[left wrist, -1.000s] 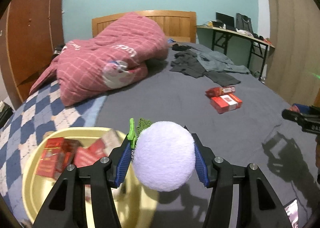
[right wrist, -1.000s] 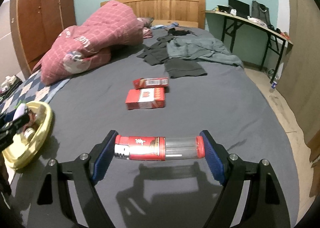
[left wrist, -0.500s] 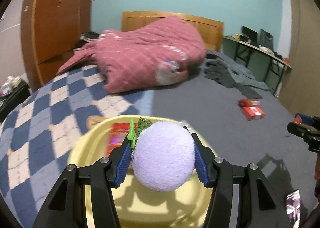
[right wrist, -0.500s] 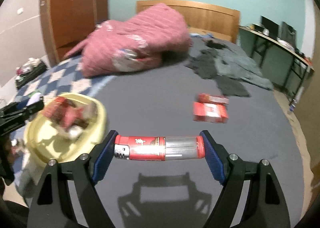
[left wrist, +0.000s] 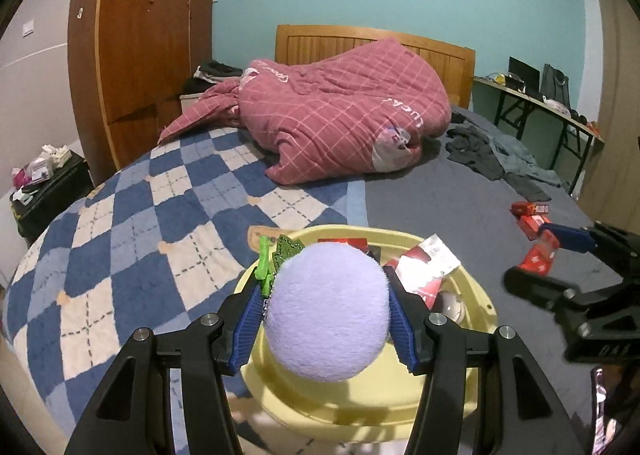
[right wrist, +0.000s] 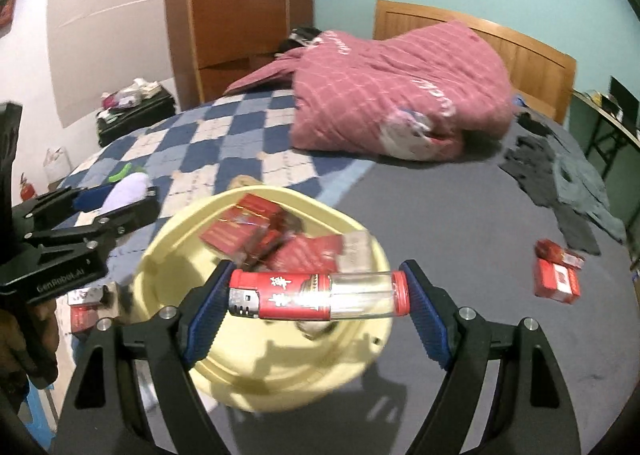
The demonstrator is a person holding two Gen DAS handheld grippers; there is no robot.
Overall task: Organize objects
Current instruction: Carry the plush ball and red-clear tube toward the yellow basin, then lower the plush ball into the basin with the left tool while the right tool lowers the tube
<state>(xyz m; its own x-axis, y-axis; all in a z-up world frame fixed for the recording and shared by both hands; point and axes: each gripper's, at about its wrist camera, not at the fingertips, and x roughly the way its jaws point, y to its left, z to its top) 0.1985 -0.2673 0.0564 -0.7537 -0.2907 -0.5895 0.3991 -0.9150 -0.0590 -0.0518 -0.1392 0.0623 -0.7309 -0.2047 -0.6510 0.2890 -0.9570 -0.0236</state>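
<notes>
The left gripper (left wrist: 326, 319) is squeezing a fluffy ball (left wrist: 327, 311) between its two blue pads. The ball looks soft and very light, so it squashes a bit and will not break if it drops. It has a little chain and a green tag (left wrist: 276, 259) on its left side, which could catch on a pad. The pads press on the middle of the ball, one on each side, and that looks like the best place to hold it. The ball hangs right above the yellow bowl (left wrist: 478, 295), which sits on the bed (left wrist: 120, 239). The right gripper (right wrist: 318, 297) is gripping a lighter (right wrist: 318, 296) by its two ends, so it lies sideways between the pads. The lighter looks hard, smooth and light. It may slip because only its small ends touch the pads, and a grip on its long flat sides would likely be safer. It hangs over the near part of the same yellow bowl (right wrist: 168, 251), above the red boxes (right wrist: 280, 243) already inside. Two more red boxes (right wrist: 556, 279) lie on the gray sheet to the right, well apart from the bowl.
</notes>
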